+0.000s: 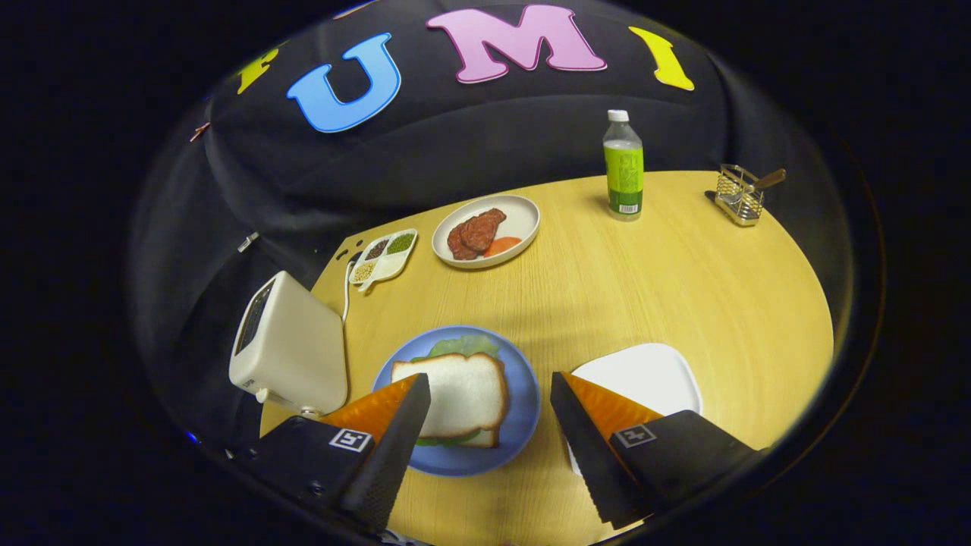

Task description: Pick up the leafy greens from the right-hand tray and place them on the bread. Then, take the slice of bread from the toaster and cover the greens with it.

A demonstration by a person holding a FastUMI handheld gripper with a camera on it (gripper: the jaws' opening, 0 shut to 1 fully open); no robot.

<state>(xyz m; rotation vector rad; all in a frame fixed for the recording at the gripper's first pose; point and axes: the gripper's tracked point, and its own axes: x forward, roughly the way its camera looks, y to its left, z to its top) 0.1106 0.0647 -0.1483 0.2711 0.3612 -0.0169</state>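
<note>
While tool gapes empty, wooden table meets black cloth wall.

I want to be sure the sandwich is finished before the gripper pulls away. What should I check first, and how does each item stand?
1. Top bread slice lies on the blue plate: ok.
2. Leafy greens under the slice, edges peeking out: ok.
3. Gripper open, holding nothing: ok.
4. White tray beyond the right finger bare of greens: ok.
5. Toaster slot emptied: cannot tell.
6. Bottom slice squarely under the top one: cannot tell, mostly hidden.
</note>
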